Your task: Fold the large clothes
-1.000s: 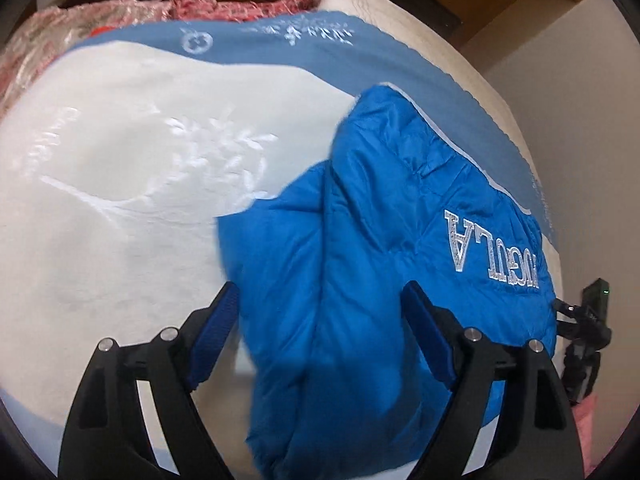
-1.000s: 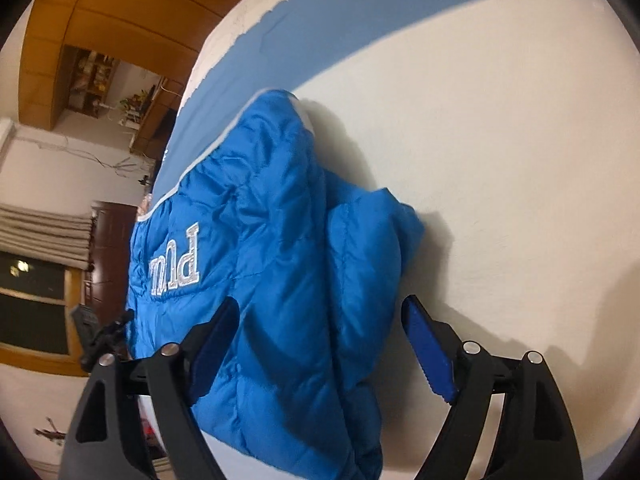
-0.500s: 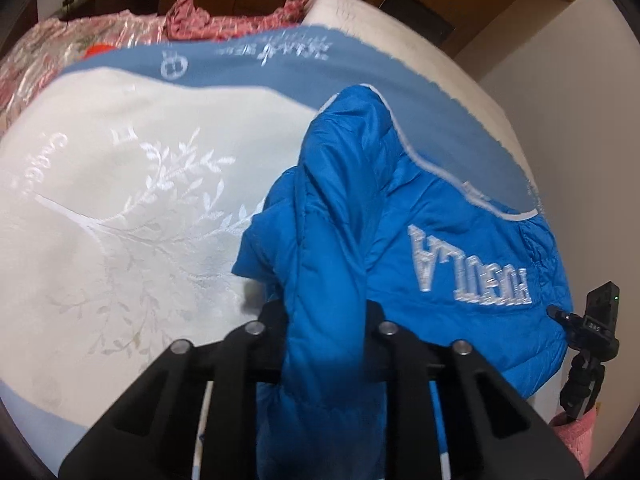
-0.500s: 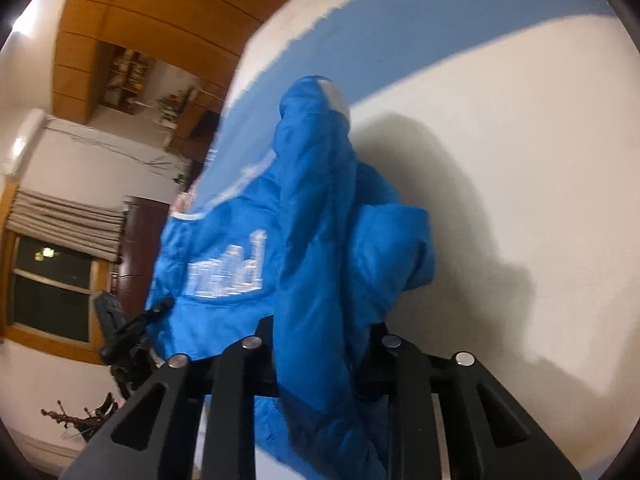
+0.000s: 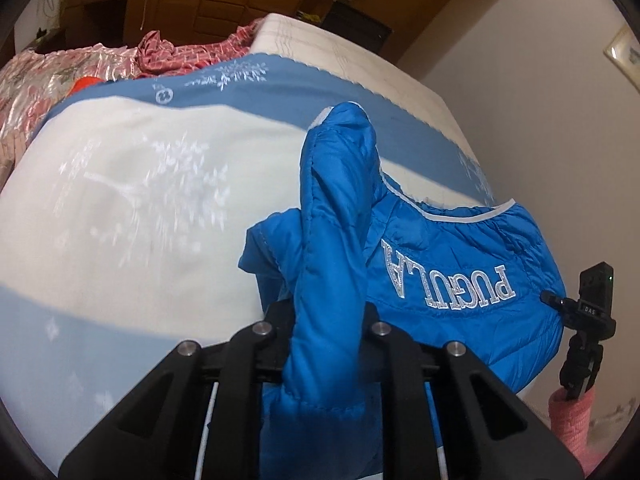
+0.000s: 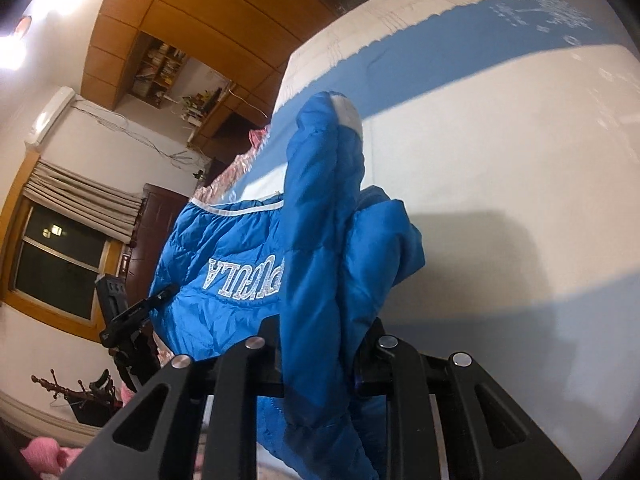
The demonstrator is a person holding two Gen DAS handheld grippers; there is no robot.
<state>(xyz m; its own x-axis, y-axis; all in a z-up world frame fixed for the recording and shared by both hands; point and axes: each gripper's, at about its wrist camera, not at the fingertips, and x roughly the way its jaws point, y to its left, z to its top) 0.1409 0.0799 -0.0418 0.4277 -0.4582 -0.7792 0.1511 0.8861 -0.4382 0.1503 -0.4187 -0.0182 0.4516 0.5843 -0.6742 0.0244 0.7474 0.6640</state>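
On the bed's white-and-blue blanket (image 5: 120,184) lies the blue puffer jacket (image 5: 460,280), one fold lifted; left gripper (image 5: 326,320) and right gripper (image 6: 320,328) each have jaws pinching it. Pink bedding (image 5: 48,76) shows only leftward, a window (image 6: 60,264) only in the right view.

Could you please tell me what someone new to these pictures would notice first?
The bright blue quilted puffer jacket with silver lettering dominates both views, lying on the white-and-blue bedspread near the bed's edge. A fold of it rises between the left tongs, shut on it, and likewise between the right tongs. Behind, a pink floral quilt lies crumpled at the far side of the bed.
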